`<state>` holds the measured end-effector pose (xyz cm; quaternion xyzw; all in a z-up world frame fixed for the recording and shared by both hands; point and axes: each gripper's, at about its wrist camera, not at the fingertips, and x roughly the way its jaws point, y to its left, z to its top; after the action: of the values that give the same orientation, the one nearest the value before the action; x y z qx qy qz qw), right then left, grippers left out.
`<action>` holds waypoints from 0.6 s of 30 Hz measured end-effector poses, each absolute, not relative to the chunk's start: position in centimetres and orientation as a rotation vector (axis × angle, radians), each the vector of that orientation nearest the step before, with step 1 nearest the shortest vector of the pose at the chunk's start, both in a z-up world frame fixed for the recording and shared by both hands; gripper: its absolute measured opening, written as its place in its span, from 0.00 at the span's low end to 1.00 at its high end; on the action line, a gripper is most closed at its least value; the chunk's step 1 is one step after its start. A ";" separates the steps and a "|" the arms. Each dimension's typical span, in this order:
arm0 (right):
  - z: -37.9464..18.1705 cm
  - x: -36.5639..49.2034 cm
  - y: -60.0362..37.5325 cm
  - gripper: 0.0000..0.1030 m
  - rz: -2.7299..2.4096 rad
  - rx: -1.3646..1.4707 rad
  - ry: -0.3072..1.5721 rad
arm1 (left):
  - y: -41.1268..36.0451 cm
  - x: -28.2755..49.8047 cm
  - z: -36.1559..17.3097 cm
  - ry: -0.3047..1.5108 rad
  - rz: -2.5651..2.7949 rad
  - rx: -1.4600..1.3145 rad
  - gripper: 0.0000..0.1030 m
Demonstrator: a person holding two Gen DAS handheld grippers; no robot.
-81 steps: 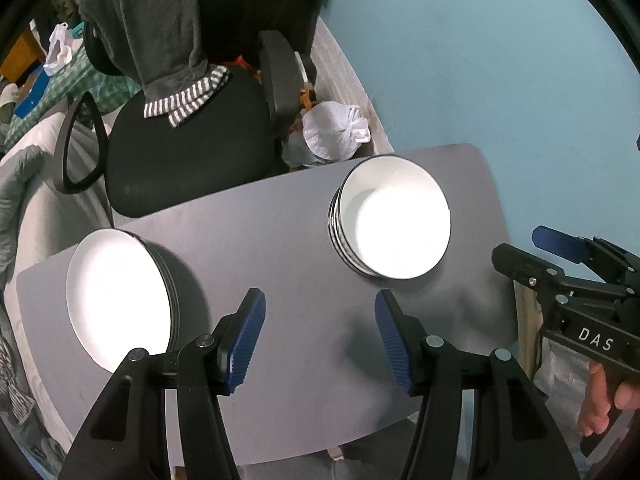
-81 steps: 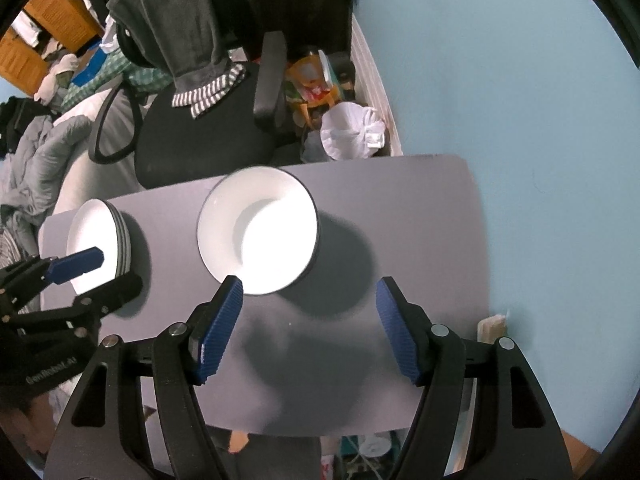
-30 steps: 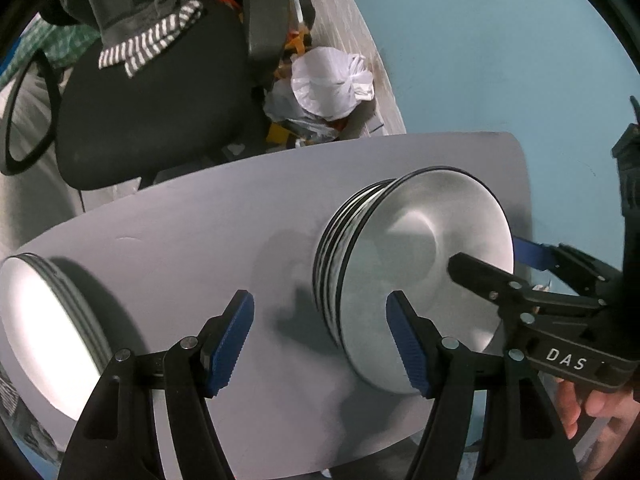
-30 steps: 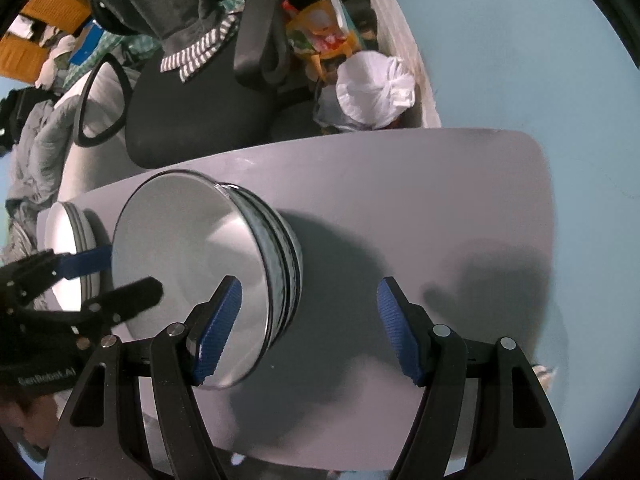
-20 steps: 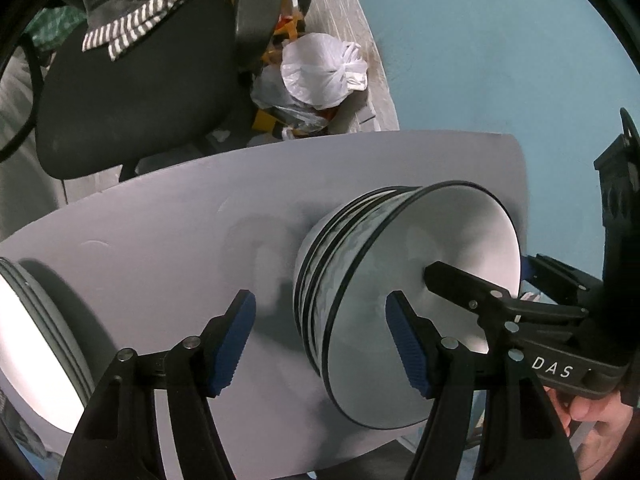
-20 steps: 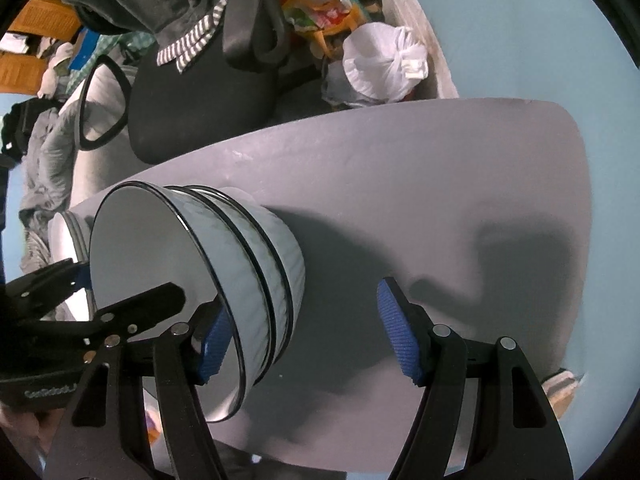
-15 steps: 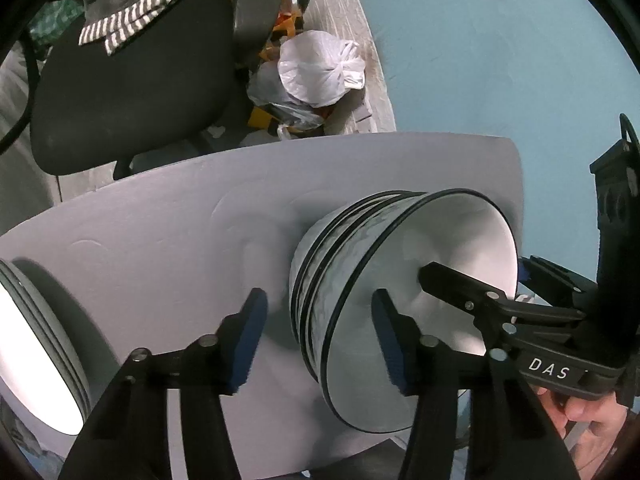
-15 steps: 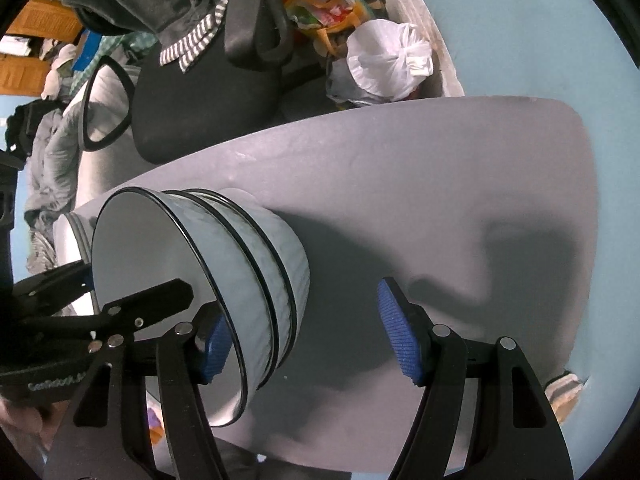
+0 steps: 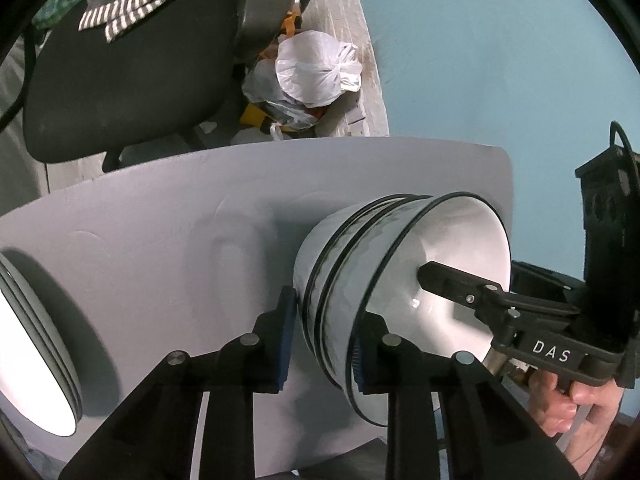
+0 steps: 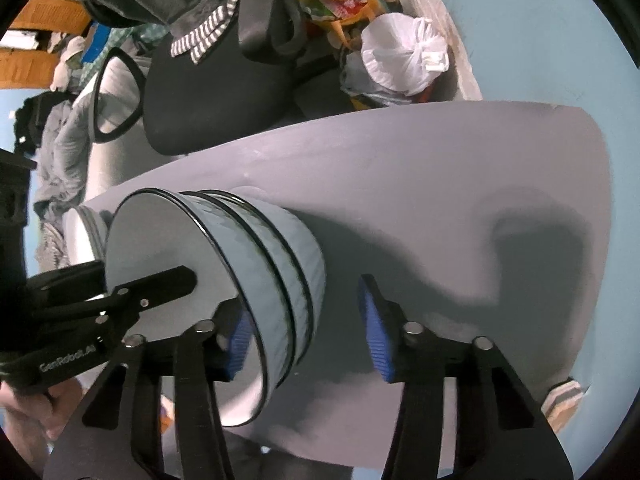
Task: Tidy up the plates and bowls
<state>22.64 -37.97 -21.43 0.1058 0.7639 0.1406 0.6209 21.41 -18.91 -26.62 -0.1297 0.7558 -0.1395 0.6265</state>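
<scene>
Three nested white bowls with black rims [image 9: 332, 248] [image 10: 276, 248] stand on the grey table [image 9: 160, 240] [image 10: 440, 200]. My left gripper [image 9: 322, 320] straddles the stack's near left wall, one pad outside and one inside the top bowl. Its jaws are closing and both pads touch the stack. My right gripper [image 10: 308, 320] straddles the opposite wall. Its jaws are closing too: the inner pad is at the wall, while a gap remains at the outer pad [image 10: 376, 332]. A stack of white plates [image 9: 32, 340] [image 10: 80, 236] sits at the table's left end.
Behind the table are a black office chair [image 9: 120, 80] [image 10: 208, 92] with a striped cloth and a tied white plastic bag [image 9: 316, 72] [image 10: 400, 56] on the floor. A light blue wall [image 9: 480, 60] runs along the right. A person's hand [image 9: 560, 400] holds the right gripper.
Both grippers came down from above the table onto opposite sides of the bowl stack. Over the last second the jaws of both narrowed, the left onto the stack's wall.
</scene>
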 end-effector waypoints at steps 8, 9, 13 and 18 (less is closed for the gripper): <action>-21.6 22.6 -37.8 0.28 0.359 0.290 1.764 | -18.6 21.5 -26.8 1.727 -0.345 -0.314 0.23; -21.6 22.6 -38.0 0.28 0.363 0.294 1.763 | -18.6 21.4 -26.8 1.725 -0.348 -0.313 0.23; -21.6 22.6 -38.5 0.25 0.371 0.322 1.764 | -18.5 21.2 -26.8 1.715 -0.357 -0.311 0.24; -21.4 22.4 -38.3 0.23 0.370 0.291 1.771 | -18.7 21.2 -26.6 1.713 -0.344 -0.313 0.23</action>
<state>22.38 -38.28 -21.36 0.1258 0.7668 0.1604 0.6087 21.18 -18.70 -26.59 -0.1366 0.7483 -0.1503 0.6315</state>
